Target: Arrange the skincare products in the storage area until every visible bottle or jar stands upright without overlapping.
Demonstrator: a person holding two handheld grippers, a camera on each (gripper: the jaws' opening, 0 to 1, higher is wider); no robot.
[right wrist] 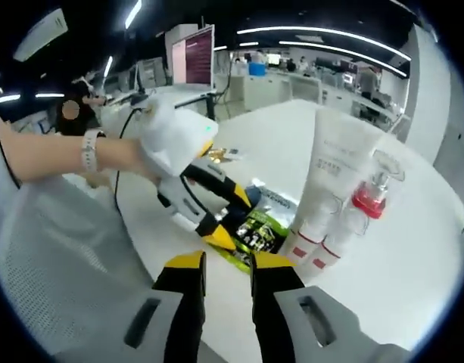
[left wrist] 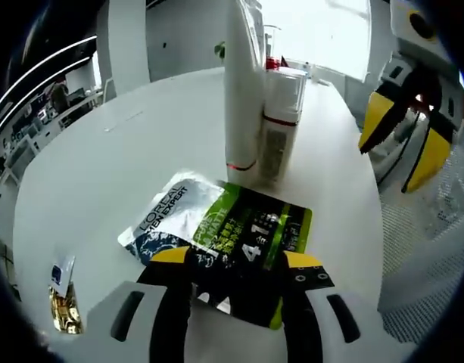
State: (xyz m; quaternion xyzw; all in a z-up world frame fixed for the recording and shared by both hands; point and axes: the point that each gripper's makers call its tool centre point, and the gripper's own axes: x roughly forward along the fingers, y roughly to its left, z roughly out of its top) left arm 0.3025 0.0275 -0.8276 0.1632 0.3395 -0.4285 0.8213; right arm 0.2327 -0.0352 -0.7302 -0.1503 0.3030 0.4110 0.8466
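Observation:
A flat green, black and silver sachet point(left wrist: 232, 227) lies on the round white table point(left wrist: 126, 174). My left gripper point(left wrist: 238, 261) is open, and its yellow-tipped jaws straddle the sachet's near edge. Behind the sachet a tall white tube point(left wrist: 241, 91) stands upright, touching a white bottle with a red band point(left wrist: 281, 121). In the right gripper view the left gripper point(right wrist: 233, 219) is over the sachet point(right wrist: 258, 227), beside the tube point(right wrist: 334, 166), a clear bottle of red liquid point(right wrist: 372, 197) and two small white bottles point(right wrist: 311, 246). My right gripper point(right wrist: 228, 265) hangs open, holding nothing, short of the table edge; it shows again point(left wrist: 404, 132) at the upper right.
A small gold foil packet point(left wrist: 63, 306) lies near the table's left edge. A grey mesh chair point(right wrist: 57, 249) stands beside the table. A person's gloved hand point(right wrist: 171, 136) holds the left gripper. Office desks and a monitor point(right wrist: 195, 57) lie far behind.

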